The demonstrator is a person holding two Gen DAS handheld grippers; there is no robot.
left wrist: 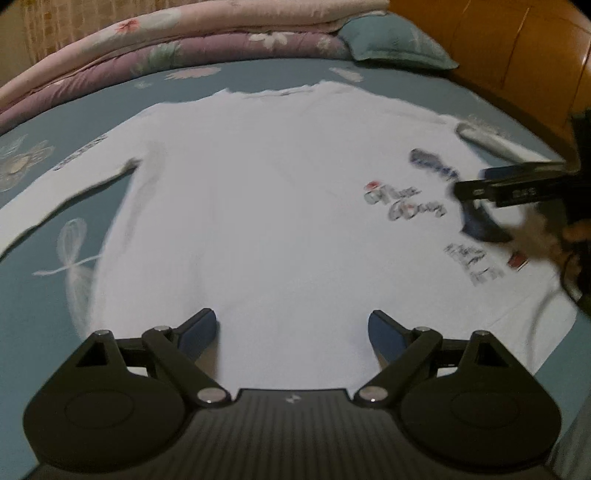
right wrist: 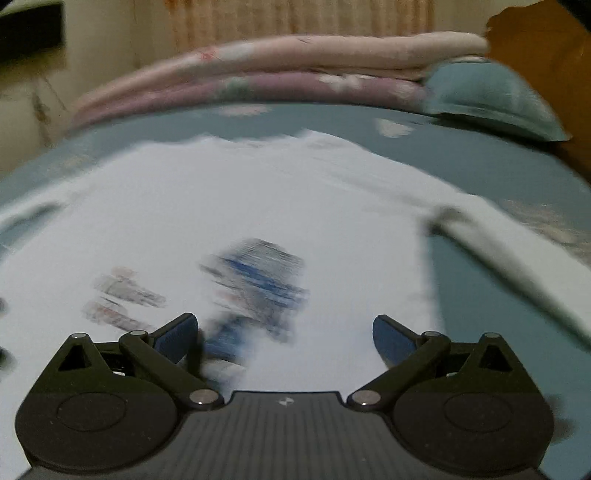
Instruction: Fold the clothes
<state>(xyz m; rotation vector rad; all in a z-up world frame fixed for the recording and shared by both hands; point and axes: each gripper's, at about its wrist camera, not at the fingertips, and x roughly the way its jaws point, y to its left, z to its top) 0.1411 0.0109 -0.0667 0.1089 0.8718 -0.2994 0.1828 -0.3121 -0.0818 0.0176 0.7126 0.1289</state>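
A white long-sleeved shirt lies spread flat on the teal bed sheet, with blue and red printed lettering on its right part. One sleeve stretches out to the left. My left gripper hovers open over the shirt's near hem, nothing between its fingers. My right gripper is open above the printed area of the shirt; the right wrist view is blurred. In the left wrist view the right gripper reaches in from the right edge over the print.
Folded pink and purple floral quilts lie along the bed's far side, next to a teal pillow. A wooden headboard stands at the right. A curtain hangs behind the bed. Bare sheet shows right of the shirt.
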